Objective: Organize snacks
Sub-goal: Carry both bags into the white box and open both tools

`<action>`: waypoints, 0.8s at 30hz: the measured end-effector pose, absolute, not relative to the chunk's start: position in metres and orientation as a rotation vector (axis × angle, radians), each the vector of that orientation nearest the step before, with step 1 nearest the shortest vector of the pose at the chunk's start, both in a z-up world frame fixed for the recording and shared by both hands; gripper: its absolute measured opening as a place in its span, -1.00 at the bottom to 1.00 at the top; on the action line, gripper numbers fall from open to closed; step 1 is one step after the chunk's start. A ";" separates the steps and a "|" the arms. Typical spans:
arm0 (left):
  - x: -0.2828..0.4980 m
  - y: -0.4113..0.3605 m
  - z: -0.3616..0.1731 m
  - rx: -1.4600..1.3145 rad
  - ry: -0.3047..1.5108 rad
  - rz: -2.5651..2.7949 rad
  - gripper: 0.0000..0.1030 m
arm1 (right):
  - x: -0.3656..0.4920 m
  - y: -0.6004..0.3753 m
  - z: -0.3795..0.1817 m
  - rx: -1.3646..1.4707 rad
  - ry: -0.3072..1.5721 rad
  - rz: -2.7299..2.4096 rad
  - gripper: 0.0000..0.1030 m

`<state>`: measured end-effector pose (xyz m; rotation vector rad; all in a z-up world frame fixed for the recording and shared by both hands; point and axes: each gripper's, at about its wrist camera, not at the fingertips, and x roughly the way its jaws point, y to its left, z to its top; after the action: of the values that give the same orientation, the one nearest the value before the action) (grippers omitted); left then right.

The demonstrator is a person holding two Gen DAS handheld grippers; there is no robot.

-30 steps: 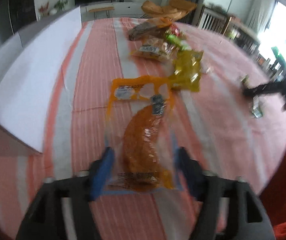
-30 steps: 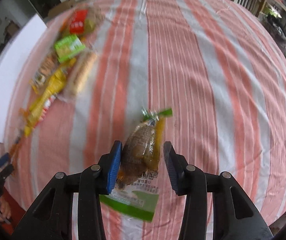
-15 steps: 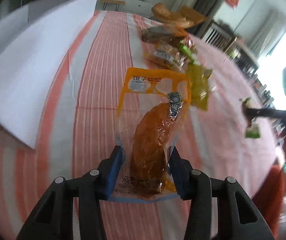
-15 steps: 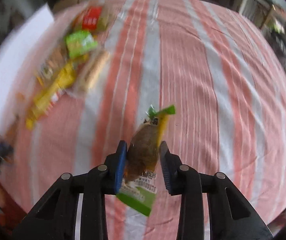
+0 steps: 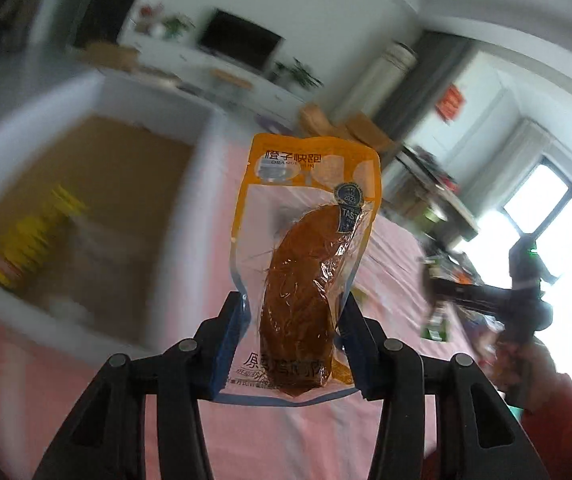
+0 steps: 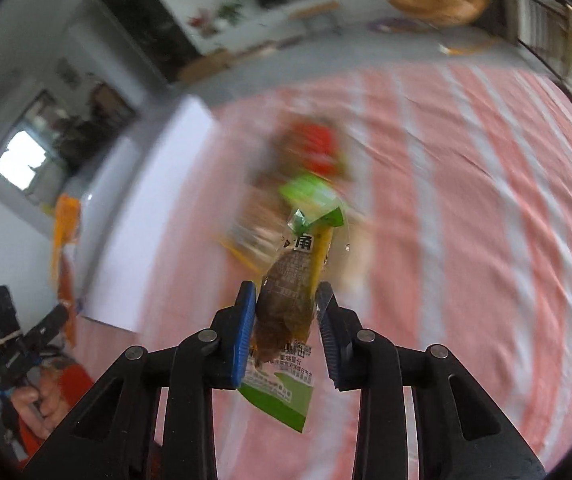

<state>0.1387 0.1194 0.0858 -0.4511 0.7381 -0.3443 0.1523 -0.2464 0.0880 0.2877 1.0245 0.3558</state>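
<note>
My left gripper [image 5: 292, 340] is shut on an orange-edged clear snack packet [image 5: 306, 264] with a brown-orange piece inside, held upright in the air beside a white box [image 5: 190, 200]. The box has a brown floor and a yellow item [image 5: 34, 236] inside. My right gripper [image 6: 286, 332] is shut on a green-edged packet [image 6: 290, 312] with a dark brown piece, lifted above the striped cloth [image 6: 466, 200]. A blurred pile of snacks [image 6: 306, 176] lies on the cloth beyond it. The left gripper with its orange packet [image 6: 64, 240] shows at the left of the right wrist view.
The table carries a pink and white striped cloth [image 5: 286, 432]. The white box [image 6: 154, 208] stands along the table's left side. The right gripper [image 5: 486, 292] and the person's orange sleeve [image 5: 558, 420] show at the right of the left wrist view. Furniture stands beyond the table.
Both grippers have closed on their packets and lifted them off the cloth. The left gripper has risen and swung toward the white box, whose inside now shows.
</note>
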 end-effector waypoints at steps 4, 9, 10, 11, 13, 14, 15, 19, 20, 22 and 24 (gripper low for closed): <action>0.161 0.186 0.090 -0.387 0.758 -0.131 -0.05 | 0.173 -0.165 0.125 0.285 0.970 0.521 -0.38; 0.179 0.229 0.076 -0.287 0.803 0.078 0.24 | 0.201 -0.039 0.139 0.241 0.956 0.700 -0.39; 0.183 0.234 0.069 -0.262 0.827 0.135 0.35 | 0.204 -0.020 0.136 0.231 0.956 0.719 -0.39; 0.186 0.237 0.066 -0.246 0.839 0.168 0.46 | 0.209 0.002 0.132 0.228 0.955 0.738 -0.39; 0.183 0.237 0.059 -0.231 0.829 0.198 0.61 | 0.215 0.039 0.119 0.271 0.947 0.790 -0.26; 0.180 0.236 0.057 -0.231 0.816 0.201 0.76 | 0.216 0.050 0.112 0.285 0.949 0.808 0.23; 0.176 0.235 0.057 -0.230 0.804 0.205 0.83 | 0.217 0.057 0.106 0.293 0.955 0.812 0.48; 0.160 0.221 0.056 -0.226 0.756 0.188 0.89 | 0.209 0.056 0.086 0.313 0.943 0.807 0.57; 0.156 0.213 0.057 -0.235 0.747 0.164 0.89 | 0.205 0.049 0.083 0.287 0.934 0.787 0.57; 0.145 0.195 0.061 -0.254 0.726 0.102 0.89 | 0.196 0.026 0.076 0.207 0.900 0.735 0.57; 0.131 0.171 0.070 -0.269 0.705 0.010 0.89 | 0.179 -0.015 0.067 0.120 0.852 0.653 0.57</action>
<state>0.1309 0.1714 0.0698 -0.2693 0.7049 0.0105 0.1791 -0.0148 0.0667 0.1196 0.8523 0.6527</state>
